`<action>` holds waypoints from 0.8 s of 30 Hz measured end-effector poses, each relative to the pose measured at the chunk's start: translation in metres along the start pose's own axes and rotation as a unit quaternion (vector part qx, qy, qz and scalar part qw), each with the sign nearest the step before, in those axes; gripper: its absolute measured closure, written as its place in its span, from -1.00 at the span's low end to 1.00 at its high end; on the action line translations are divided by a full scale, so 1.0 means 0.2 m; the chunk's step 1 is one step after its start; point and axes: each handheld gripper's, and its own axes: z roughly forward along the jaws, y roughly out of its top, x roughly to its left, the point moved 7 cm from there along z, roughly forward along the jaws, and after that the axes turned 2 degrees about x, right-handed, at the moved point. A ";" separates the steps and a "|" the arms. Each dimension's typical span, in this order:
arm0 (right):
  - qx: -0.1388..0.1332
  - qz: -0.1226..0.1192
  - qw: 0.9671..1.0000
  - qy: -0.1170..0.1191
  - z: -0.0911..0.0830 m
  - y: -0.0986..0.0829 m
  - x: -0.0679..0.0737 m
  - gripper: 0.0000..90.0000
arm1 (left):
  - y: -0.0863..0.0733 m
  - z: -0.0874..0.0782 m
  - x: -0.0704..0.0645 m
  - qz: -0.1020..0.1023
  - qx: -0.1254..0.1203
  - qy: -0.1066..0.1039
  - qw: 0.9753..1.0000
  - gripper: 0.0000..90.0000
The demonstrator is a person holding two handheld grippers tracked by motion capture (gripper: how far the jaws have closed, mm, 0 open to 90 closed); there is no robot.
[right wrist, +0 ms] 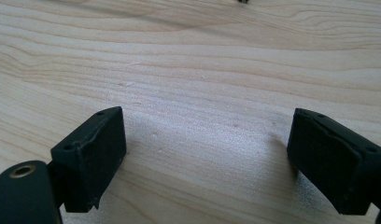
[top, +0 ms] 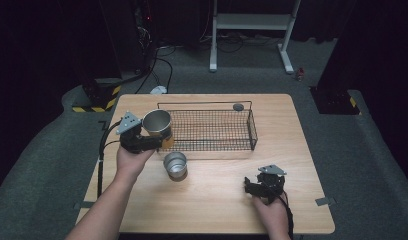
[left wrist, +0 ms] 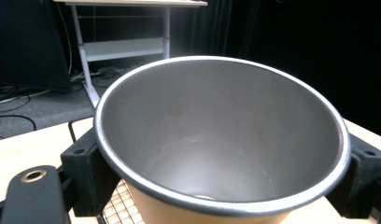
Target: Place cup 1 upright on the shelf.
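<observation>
Left gripper [top: 151,141]: we see its jaws clamped on either side of a large metal cup [top: 157,123], which it holds upright at the near left corner of the wire basket [top: 252,131].
Large metal cup, close up: in the left gripper view the cup [left wrist: 216,140] sits between the two black jaws, touching both; it has a dull grey inside, a thin bright rolled rim and a tan outer wall just below that rim.
Right gripper [top: 252,187]: we find its jaws spread wide and released, gripping nothing, low over the table [top: 292,150].
Right gripper view: the jaws' black blocky pads [right wrist: 93,154] frame bare pale wood grain; the tabletop [right wrist: 202,93] lies between and ahead of them.
Small metal cup [top: 175,165]: a second, shorter steel cup stands upright on the wood, just below the left jaws and well apart from the right ones.
Wire basket: a black, rectangular mesh tray with a thin rail; beyond the held cup, a patch of its mesh [left wrist: 118,210] shows under the cup's base in the left gripper view.
Dark disc [top: 238,106]: a small round piece at the basket's far rail, far beyond both pairs of jaws.
High view: it gives us both hands, the left hand [top: 132,160] and the right hand [top: 269,210], wrapped around the gripper handles.
</observation>
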 end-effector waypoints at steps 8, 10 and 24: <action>0.000 0.000 1.000 0.000 0.00 0.00 0.00 -0.74 | 0.00 0.08 0.00 0.003 0.007 0.005 1.000 -0.69; 0.000 0.000 1.000 0.000 0.00 0.00 0.00 -0.74 | 0.00 0.10 0.01 -0.003 0.004 0.005 1.000 -0.69; 0.000 0.000 1.000 0.001 0.00 0.00 0.00 -0.74 | 0.02 0.25 0.00 -0.005 0.021 0.001 1.000 -0.70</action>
